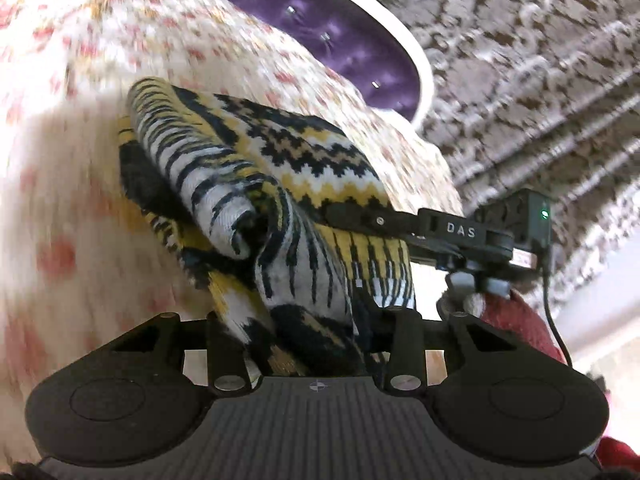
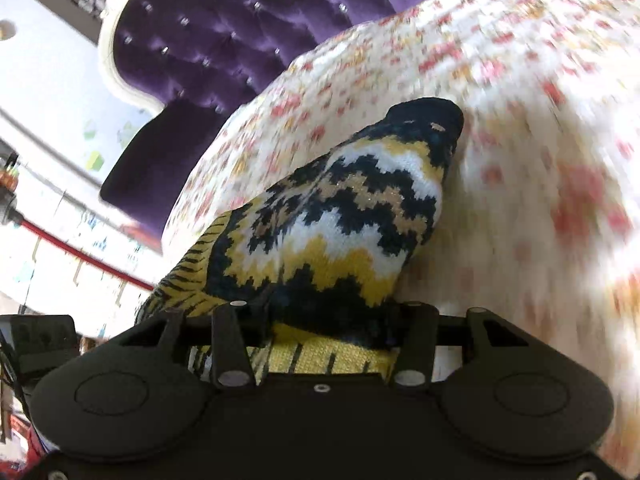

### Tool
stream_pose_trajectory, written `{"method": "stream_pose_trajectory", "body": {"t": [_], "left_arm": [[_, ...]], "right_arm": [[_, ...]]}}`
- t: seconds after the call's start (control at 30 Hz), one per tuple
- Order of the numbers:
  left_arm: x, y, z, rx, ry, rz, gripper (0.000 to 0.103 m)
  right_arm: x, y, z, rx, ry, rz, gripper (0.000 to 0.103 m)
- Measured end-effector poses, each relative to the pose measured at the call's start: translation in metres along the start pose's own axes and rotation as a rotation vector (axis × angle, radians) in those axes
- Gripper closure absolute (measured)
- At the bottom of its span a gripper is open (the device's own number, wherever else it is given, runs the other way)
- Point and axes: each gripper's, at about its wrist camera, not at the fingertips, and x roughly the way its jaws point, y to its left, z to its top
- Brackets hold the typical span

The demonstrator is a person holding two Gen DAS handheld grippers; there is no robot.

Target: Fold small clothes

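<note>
A small knitted garment [image 1: 280,184] in yellow, black and white zigzag lies bunched over a cream bedspread with red and yellow flecks [image 1: 72,160]. My left gripper [image 1: 308,344] is shut on its near edge; the cloth hides the fingertips. My right gripper [image 1: 360,216] reaches in from the right and is shut on the garment's right side. In the right wrist view the garment [image 2: 340,216] drapes up from my right gripper [image 2: 324,336], which is shut on it, fingertips hidden by cloth.
A purple tufted headboard with a white frame [image 2: 200,40] stands behind the bed. A grey and brown patterned carpet [image 1: 540,60] lies to the right. A red sleeve [image 1: 520,328] shows behind the right gripper.
</note>
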Motion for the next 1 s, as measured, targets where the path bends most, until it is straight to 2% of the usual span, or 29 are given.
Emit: {"method": "stream_pose_trajectory", "body": {"t": [0.07,0.17,0.27,0.33,0.37,0.5,0.57,0.6,0.63,0.67,0.77,0.87,1.0], "left_arm": [[-0.008,-0.007,-0.021,-0.003,0.007,-0.01,0.062],[-0.019,-0.012,-0.049,0.019,-0.011,0.018,0.061],[-0.029,-0.013,-0.07,0.064,-0.05,0.104,0.061],[-0.034,-0.014,-0.081,0.099,-0.082,0.182,0.06],[-0.035,-0.015,-0.083,0.114,-0.099,0.221,0.059],[-0.047,-0.028,-0.098,0.185,-0.178,0.345,0.048],[-0.053,-0.041,-0.103,0.237,-0.241,0.405,0.047],[-0.058,-0.047,-0.106,0.262,-0.274,0.431,0.042],[-0.062,-0.054,-0.109,0.289,-0.311,0.462,0.038],[-0.065,-0.06,-0.109,0.31,-0.341,0.487,0.031],[-0.066,-0.075,-0.106,0.365,-0.398,0.538,0.025],[-0.053,-0.087,-0.095,0.412,-0.403,0.639,0.025],[-0.029,-0.092,-0.079,0.415,-0.393,0.779,0.025]], "right_arm": [[-0.013,0.003,-0.02,0.004,0.001,0.015,0.045],[-0.029,0.008,-0.047,0.011,-0.015,0.037,0.042],[-0.042,0.015,-0.069,-0.021,-0.055,0.002,0.039],[-0.048,0.019,-0.081,-0.053,-0.092,-0.049,0.03],[-0.051,0.021,-0.087,-0.064,-0.108,-0.069,0.028],[-0.058,0.031,-0.108,-0.121,-0.176,-0.169,0.016],[-0.062,0.036,-0.116,-0.14,-0.206,-0.192,0.009],[-0.066,0.038,-0.121,-0.157,-0.228,-0.197,0.002],[-0.069,0.042,-0.124,-0.175,-0.247,-0.204,0.0],[-0.072,0.047,-0.126,-0.201,-0.272,-0.22,0.0],[-0.084,0.061,-0.133,-0.27,-0.358,-0.289,0.0],[-0.087,0.076,-0.126,-0.314,-0.451,-0.373,0.0],[-0.075,0.09,-0.112,-0.339,-0.508,-0.537,0.0]]}}
